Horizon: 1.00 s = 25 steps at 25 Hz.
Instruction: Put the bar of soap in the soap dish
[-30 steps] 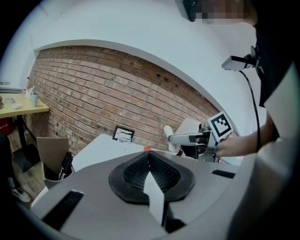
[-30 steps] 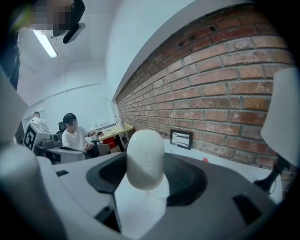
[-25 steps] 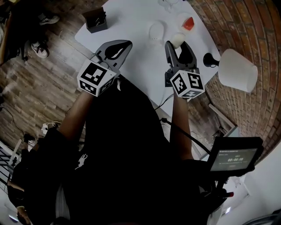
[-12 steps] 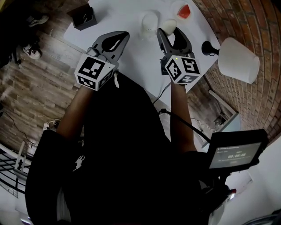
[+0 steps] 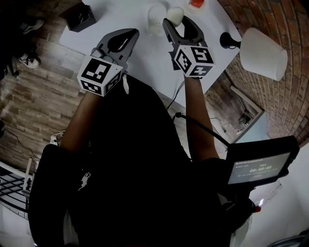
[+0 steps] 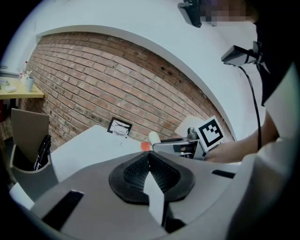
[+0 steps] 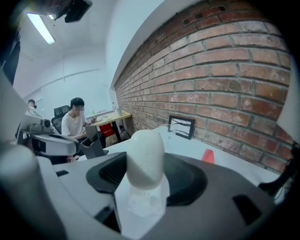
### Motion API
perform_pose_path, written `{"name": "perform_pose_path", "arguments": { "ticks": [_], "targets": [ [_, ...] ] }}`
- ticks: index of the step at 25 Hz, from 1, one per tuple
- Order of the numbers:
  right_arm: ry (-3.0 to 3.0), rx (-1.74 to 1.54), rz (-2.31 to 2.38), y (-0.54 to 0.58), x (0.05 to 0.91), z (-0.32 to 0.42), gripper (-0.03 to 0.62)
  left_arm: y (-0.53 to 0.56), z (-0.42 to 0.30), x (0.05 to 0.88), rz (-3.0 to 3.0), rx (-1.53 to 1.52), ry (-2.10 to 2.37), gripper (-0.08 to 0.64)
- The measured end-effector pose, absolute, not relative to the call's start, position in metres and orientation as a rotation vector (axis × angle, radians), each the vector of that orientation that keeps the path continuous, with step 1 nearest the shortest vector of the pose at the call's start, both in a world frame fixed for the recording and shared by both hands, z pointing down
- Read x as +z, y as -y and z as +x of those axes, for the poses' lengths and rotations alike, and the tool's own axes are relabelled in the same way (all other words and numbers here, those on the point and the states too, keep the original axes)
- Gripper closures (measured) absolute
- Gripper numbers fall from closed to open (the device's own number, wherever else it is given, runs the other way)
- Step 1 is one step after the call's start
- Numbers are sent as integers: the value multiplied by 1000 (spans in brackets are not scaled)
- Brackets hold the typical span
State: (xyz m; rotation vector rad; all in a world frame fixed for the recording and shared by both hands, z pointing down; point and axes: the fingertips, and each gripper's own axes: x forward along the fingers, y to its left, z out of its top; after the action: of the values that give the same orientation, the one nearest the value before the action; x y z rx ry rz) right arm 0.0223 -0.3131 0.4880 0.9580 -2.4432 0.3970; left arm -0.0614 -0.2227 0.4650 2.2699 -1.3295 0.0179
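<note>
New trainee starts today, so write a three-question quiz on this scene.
1. True or false: the left gripper has its jaws together, with nothing between them.
2. What does the right gripper hold? A) bar of soap B) a cup C) a pen
3. Fill in: the wall ahead of the right gripper is built of ____.

Key: 1 true; 2 A; 3 brick.

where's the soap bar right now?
Soap bar is clamped in the right gripper, above the white table in the head view, just right of the soap dish.
</note>
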Motion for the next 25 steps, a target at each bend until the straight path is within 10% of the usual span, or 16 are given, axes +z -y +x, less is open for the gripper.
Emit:
{"name": "perform_pose_path", "arguments": {
  "ticks": [25],
  "targets": [
    [2322,408,956,318,555,-3,337,219,-72,483,2248,26,1296,555]
  ]
}}
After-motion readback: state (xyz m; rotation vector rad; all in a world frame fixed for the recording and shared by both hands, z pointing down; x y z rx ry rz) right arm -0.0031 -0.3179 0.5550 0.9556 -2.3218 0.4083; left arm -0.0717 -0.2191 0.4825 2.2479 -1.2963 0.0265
